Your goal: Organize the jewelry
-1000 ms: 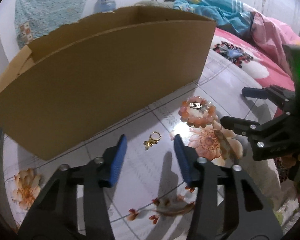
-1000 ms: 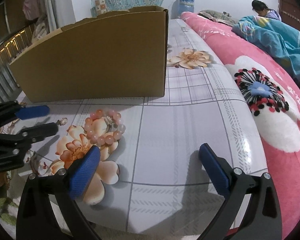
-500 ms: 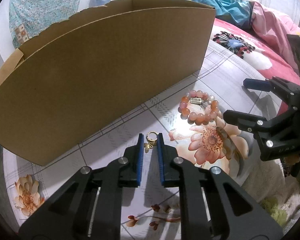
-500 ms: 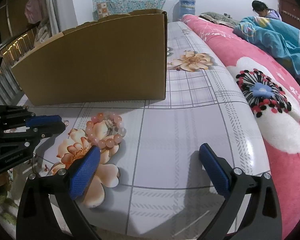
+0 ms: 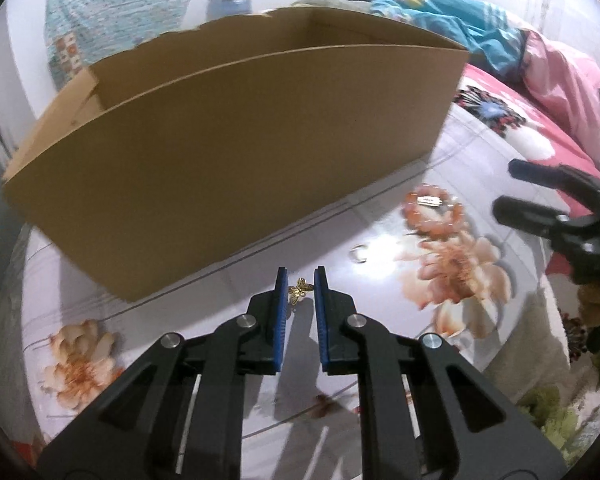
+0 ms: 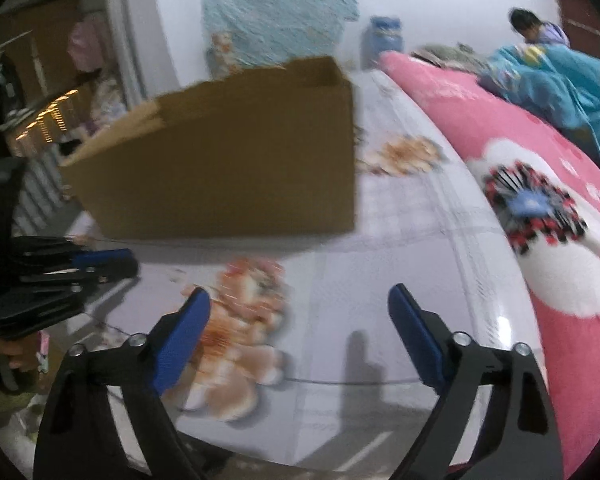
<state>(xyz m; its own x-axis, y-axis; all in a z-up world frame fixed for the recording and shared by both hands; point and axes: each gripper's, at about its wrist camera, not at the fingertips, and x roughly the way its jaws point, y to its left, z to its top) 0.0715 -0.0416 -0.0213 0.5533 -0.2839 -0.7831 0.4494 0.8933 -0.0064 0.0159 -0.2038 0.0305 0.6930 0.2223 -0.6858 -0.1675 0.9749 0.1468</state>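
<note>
Left claw (image 5: 300, 290) is clamped on a small gold butterfly charm (image 5: 298, 290): the pads sit narrow with the charm pinched near the tips, and it looks to be raised just off the counter (image 5: 380, 280), though contact underneath can't be ruled out. Step in hand, as I read it: first piece picked, transfer to the cardboard box (image 5: 239, 152) pending. The box stands directly ahead of this claw, open top above tip level, so the next move needs a lift over the near wall, then a release inside. The grip is on a thin edge, so slip is the risk. A small silvery ring-like piece (image 5: 358, 253) lies on the counter just ahead-right of the tips; blurred, can't say what it is. Further right, a pink-orange bead bracelet (image 5: 434, 214) with a metal tag sits on the floral cloth, close to the box's base. Right claw (image 6: 297, 318) has nothing between its pads and is closing from wide; the bracelet (image 6: 255, 280) sits ahead and left of its left finger, not between the fingers, so it needs to shift left before any grasp. That view is motion-blurred. Both claws pitch down toward the counter; the left one shows at the right claw's far left. Pink bed (image 6: 540, 220) to its right.
</note>
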